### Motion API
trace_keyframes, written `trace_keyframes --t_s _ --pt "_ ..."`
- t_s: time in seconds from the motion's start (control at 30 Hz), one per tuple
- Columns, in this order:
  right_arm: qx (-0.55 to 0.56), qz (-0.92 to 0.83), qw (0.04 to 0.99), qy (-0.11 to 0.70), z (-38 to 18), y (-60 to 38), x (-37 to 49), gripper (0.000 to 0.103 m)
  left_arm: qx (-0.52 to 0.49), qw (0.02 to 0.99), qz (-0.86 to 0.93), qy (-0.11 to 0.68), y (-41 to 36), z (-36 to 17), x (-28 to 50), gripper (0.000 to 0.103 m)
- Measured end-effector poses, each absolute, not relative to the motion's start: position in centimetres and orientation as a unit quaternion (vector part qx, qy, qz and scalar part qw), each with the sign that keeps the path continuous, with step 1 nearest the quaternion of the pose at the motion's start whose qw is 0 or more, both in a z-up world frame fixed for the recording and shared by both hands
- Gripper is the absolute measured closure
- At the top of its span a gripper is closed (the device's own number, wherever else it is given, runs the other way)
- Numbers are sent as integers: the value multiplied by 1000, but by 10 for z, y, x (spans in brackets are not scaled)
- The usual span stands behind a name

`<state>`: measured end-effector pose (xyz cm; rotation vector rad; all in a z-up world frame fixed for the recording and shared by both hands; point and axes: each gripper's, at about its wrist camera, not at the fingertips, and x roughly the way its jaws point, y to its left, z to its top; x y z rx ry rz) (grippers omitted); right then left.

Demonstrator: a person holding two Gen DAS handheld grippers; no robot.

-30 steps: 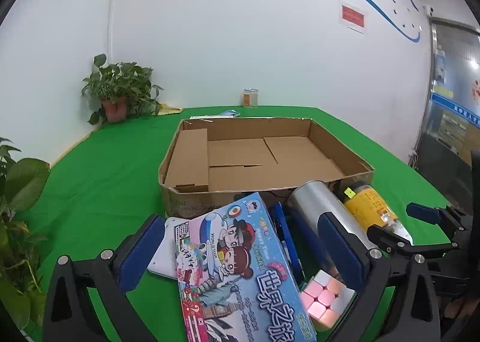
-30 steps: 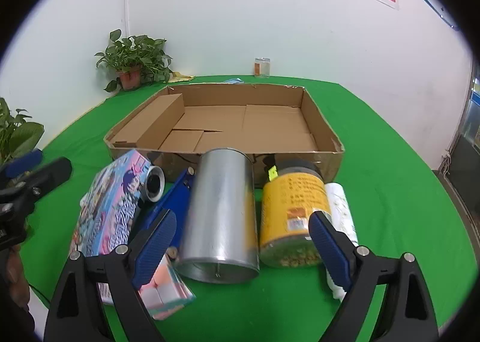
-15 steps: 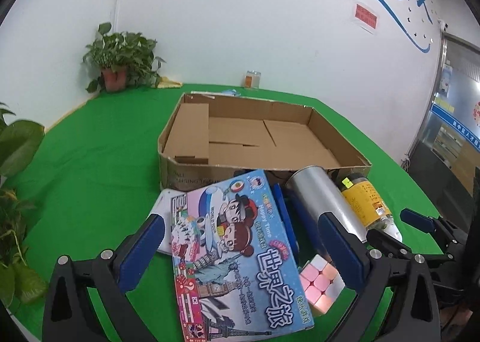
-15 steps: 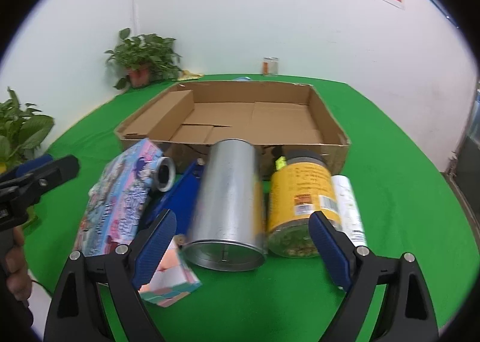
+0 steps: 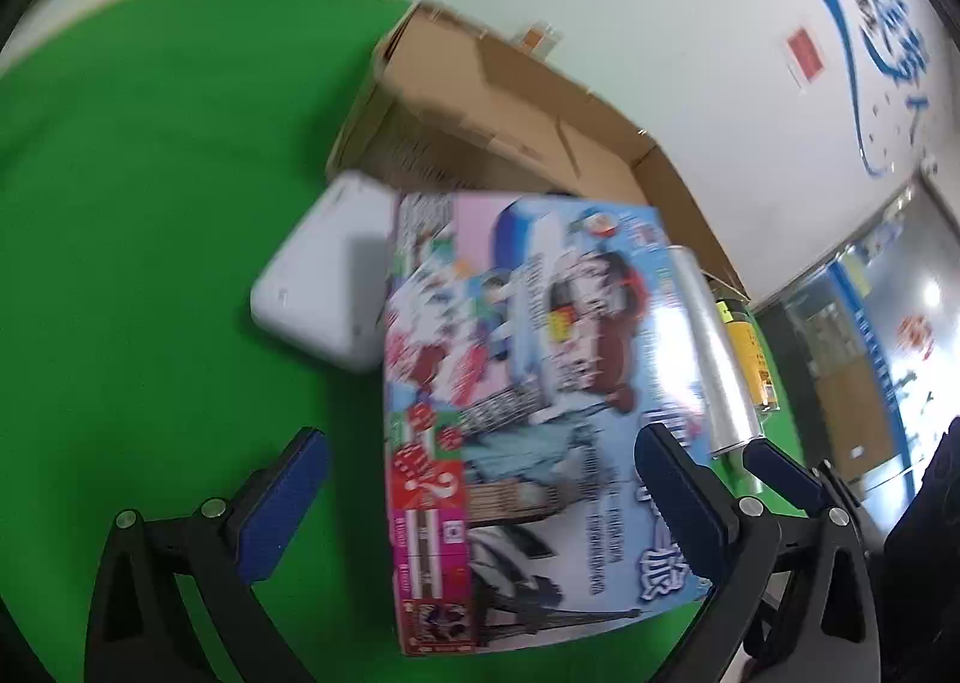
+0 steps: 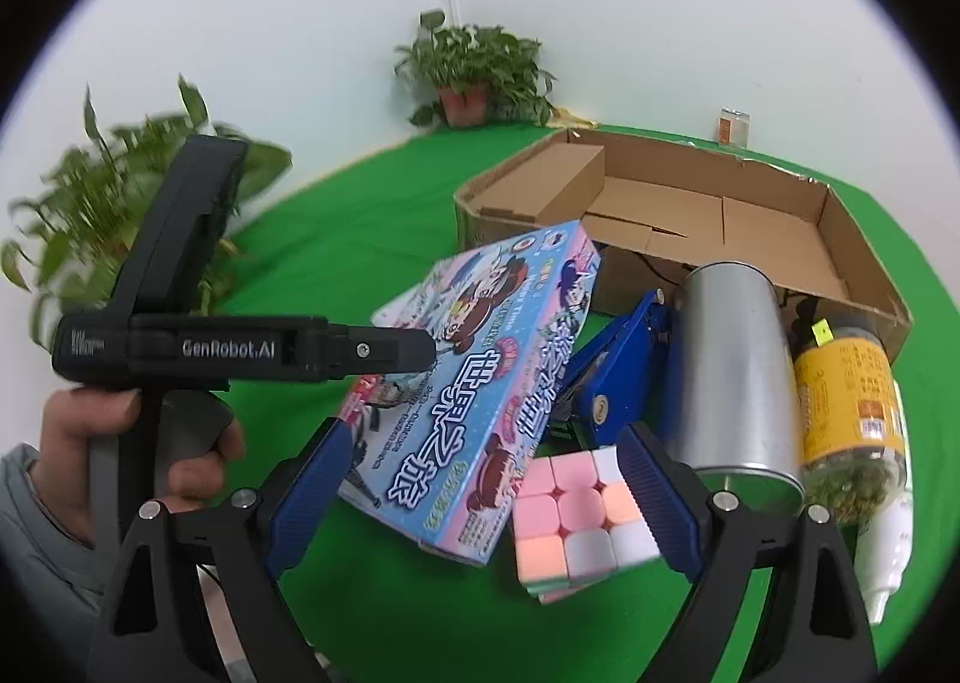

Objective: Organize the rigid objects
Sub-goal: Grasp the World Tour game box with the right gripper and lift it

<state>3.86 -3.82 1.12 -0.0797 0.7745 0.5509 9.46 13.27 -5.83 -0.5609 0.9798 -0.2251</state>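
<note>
- So our left hand-held gripper [image 5: 477, 494] is sitting wide open over the cartoon game box [image 5: 528, 401], blue pads on either side of it and not pressing on anything. That view is pretty blurry.
- Our right hand-held gripper [image 6: 480, 494] is spread wide too, nothing clamped. Between its pads we see the near corner of the game box and the pastel puzzle cube [image 6: 579, 515].
- The game box lies tilted, propped on the other stuff in the pile, just in front of the cardboard tray [image 6: 834, 221].
- A white rounded case [image 5: 327, 275] pokes out from under the box's left edge on the green worktop [image 5: 138, 215].
- To the right of the box: a blue hole punch [image 6: 612, 371], a silver tin [image 6: 735, 371] on its side, then a yellow-label jar [image 6: 846, 395] and a white bottle [image 6: 888, 557], all lying close together.
- The cube sits touching the box's near corner, just in front of the punch.
- Cardboard tray looks empty apart from its folded flaps.
- Our left hand [image 6: 129, 455] shows in the right view, gripping the handle, grey sleeve below.
</note>
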Motion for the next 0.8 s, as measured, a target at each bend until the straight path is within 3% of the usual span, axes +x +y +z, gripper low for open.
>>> trace_keyframes --t_s 0.27,0.4,0.73,0.8 --pt "-101 240 881 394 -2 -6 44 15 -322 803 -166 473 151 -83 102 2" --pt "-109 234 870 421 -14 4 55 19 -342 785 -204 475 146 -87 104 9" --pt "-84 245 875 410 -14 -1 50 20 -234 849 -154 447 118 -45 70 11" --pt "-75 251 882 391 -9 -9 44 20 -223 856 -152 441 110 -33 64 16"
